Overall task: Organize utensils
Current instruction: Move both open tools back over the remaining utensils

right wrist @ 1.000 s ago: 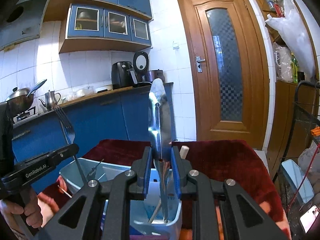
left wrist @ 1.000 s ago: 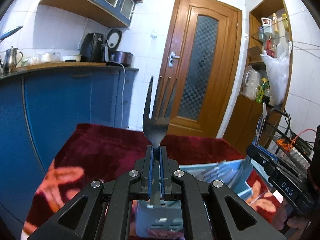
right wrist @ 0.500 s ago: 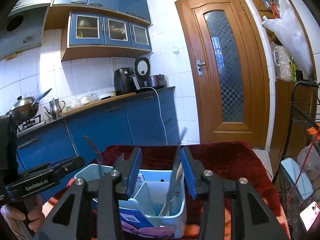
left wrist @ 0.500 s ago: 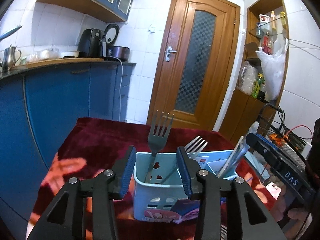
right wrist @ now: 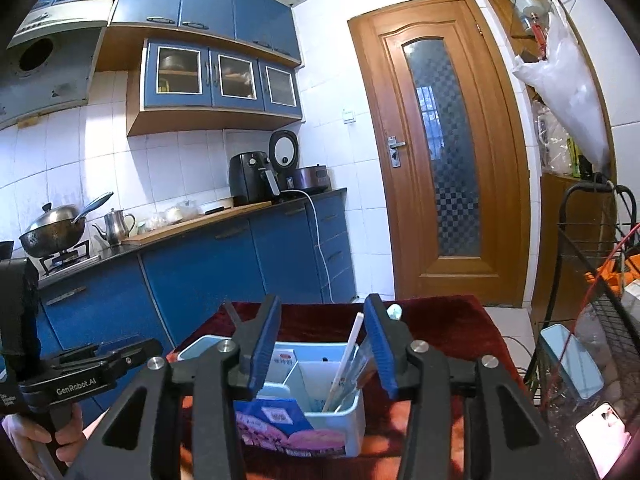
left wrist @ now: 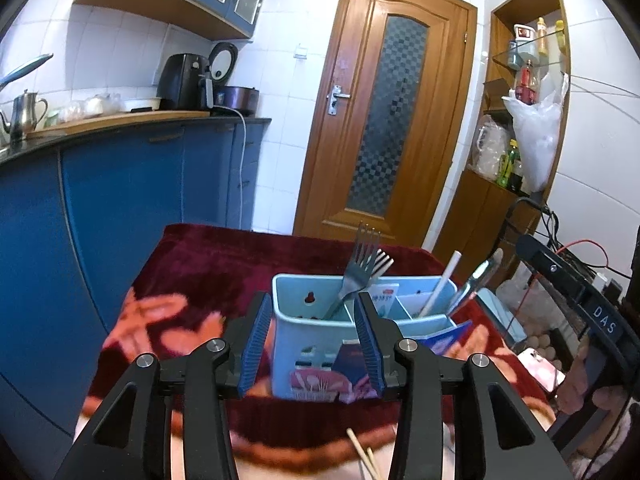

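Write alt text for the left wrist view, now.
The open, empty left gripper faces a light blue caddy on a dark red cloth. Two forks stand in the caddy's left compartment; a white stick and a metal utensil stand to the right. Behind are blue cabinets and a wooden door.

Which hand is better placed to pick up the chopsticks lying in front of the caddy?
Left. Its open, empty gripper has the chopsticks just below it; the right wrist view does not show them.
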